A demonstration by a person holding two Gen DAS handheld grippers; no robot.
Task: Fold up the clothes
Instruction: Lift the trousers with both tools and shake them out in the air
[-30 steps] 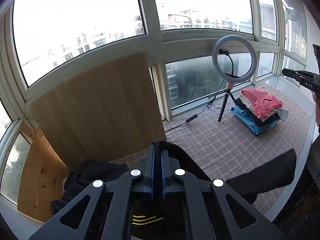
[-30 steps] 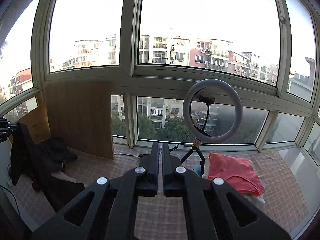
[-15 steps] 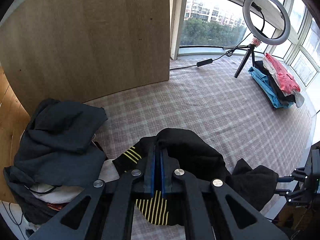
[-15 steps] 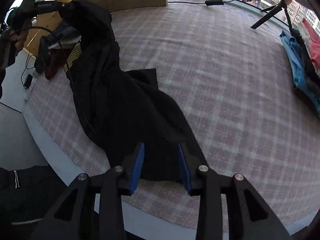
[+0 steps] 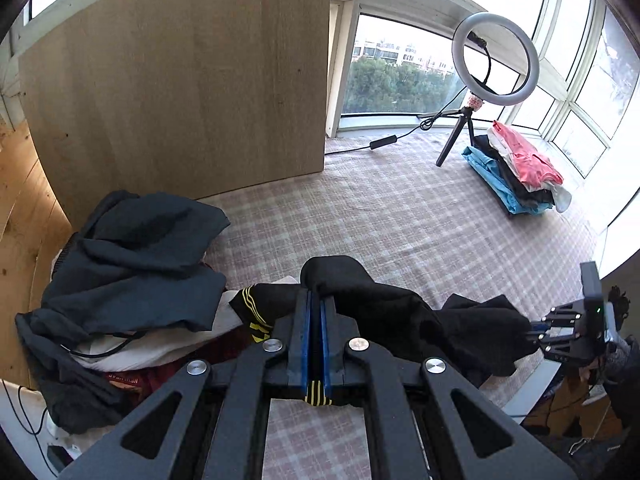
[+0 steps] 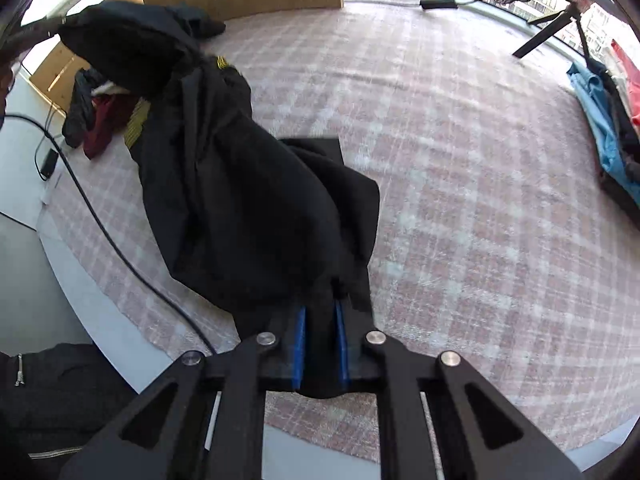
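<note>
Care is paying here: left gripper (image 5: 316,312) is clenching the black yellow-striped garment (image 6: 240,208) at centre frame while the right gripper (image 6: 320,344) is closing on its far edge, so both should be pulling apart evenly to spread it flat on the pink checked cloth (image 6: 460,200)

You have two black two-finger grippers (image 5: 315,312) (image 6: 320,328) on one black garment with yellow stripes (image 5: 392,312) – two clothes piles, loose dark heap (image 5: 132,264) at nine o'clock, folded stack (image 5: 516,168) at two – one white ring light (image 5: 495,60), one wooden board (image 5: 180,84).

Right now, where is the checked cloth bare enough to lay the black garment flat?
The widest bare stretch of the checked cloth runs between the wooden board, the ring light and the folded stack. It is crowded by the unfolded heap, and the near edge lies under the black garment.
</note>
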